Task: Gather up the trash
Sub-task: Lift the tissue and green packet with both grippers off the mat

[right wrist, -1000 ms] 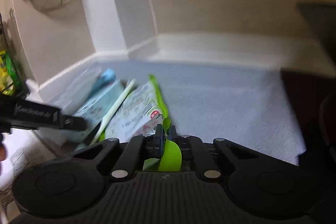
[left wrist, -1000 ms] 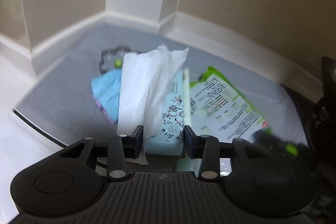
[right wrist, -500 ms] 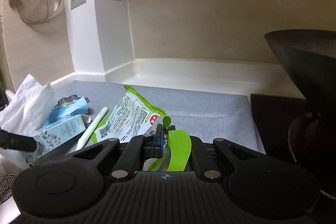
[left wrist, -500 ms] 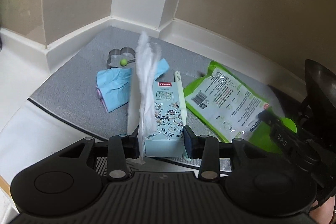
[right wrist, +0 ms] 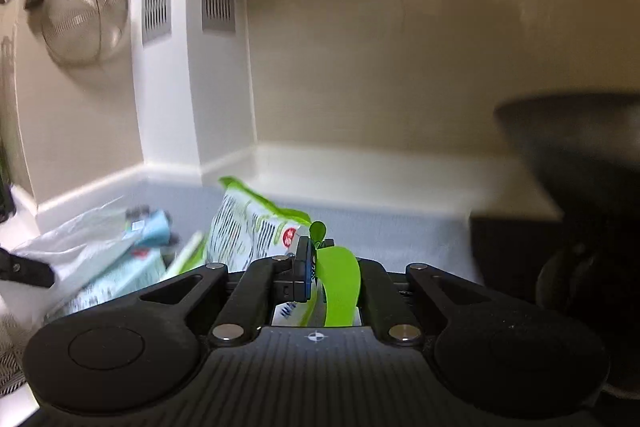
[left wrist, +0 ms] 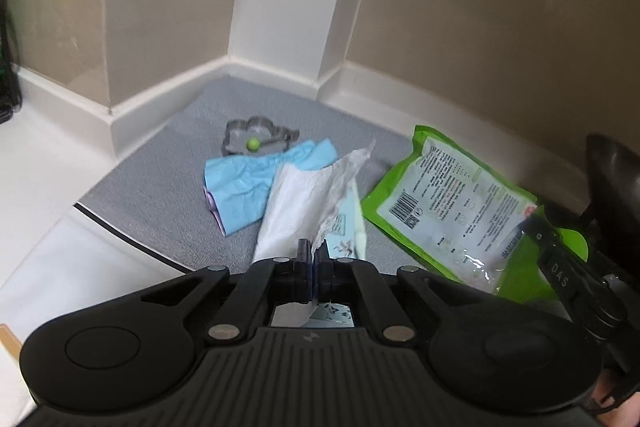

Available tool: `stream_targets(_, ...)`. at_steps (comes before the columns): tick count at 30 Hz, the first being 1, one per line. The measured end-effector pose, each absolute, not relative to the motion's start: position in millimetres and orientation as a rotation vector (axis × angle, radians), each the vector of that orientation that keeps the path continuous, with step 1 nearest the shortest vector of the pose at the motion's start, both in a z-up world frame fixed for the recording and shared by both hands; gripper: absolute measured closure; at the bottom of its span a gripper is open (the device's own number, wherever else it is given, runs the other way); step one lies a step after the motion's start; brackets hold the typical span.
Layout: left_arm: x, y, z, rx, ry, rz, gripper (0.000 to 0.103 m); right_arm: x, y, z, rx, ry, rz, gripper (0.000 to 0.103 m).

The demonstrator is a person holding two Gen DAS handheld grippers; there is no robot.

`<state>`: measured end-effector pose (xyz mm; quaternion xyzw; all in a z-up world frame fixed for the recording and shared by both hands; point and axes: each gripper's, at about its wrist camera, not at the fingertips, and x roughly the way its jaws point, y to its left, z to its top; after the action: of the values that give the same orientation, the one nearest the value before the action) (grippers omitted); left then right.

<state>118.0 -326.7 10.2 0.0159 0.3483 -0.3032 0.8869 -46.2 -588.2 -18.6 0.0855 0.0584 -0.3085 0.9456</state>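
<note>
Trash lies on a grey mat (left wrist: 160, 187) in a counter corner. My left gripper (left wrist: 313, 255) has its jaws closing to a pinch on a white tissue (left wrist: 304, 203). A pale blue floral carton (left wrist: 348, 227) leans just right of the tissue, outside the pinch. A crumpled blue wrapper (left wrist: 244, 191) lies behind them. My right gripper (right wrist: 314, 267) is shut on the near corner of a green snack packet (right wrist: 256, 223). That packet (left wrist: 448, 211) stretches across the mat at right in the left wrist view, its near end raised. A white stick (right wrist: 188, 251) lies beside the carton.
A metal flower-shaped cutter with a green knob (left wrist: 248, 135) sits at the mat's back. A dark pan (right wrist: 580, 155) stands on the right. A wire strainer (right wrist: 84, 15) hangs on the left wall. White skirting and a pillar close the corner.
The left jaws, which were spread around the carton, have closed on the tissue alone, and the left hand has risen and drawn back. The right gripper has tilted upward, still holding the green packet.
</note>
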Motion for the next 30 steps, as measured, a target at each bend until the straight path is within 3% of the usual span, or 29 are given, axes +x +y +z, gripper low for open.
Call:
stream_targets(8, 58.6, -261.4, 49.2, -0.049, 0.605, -0.610, 0.103, -63.4, -574.1, -8.2, 0.100, -0.046, -0.650, 0.098)
stream_targets(17, -24.7, -143.4, 76.8, -0.100, 0.551, -0.498, 0.103, -76.0, -554.1, -3.0, 0.037, -0.070, -0.647, 0.098)
stream_targets(30, -94.5, -65.4, 58.2, -0.131, 0.586, -0.441, 0.103, -209.3, -459.9, 41.5, -0.060, -0.185, -0.459, 0.098)
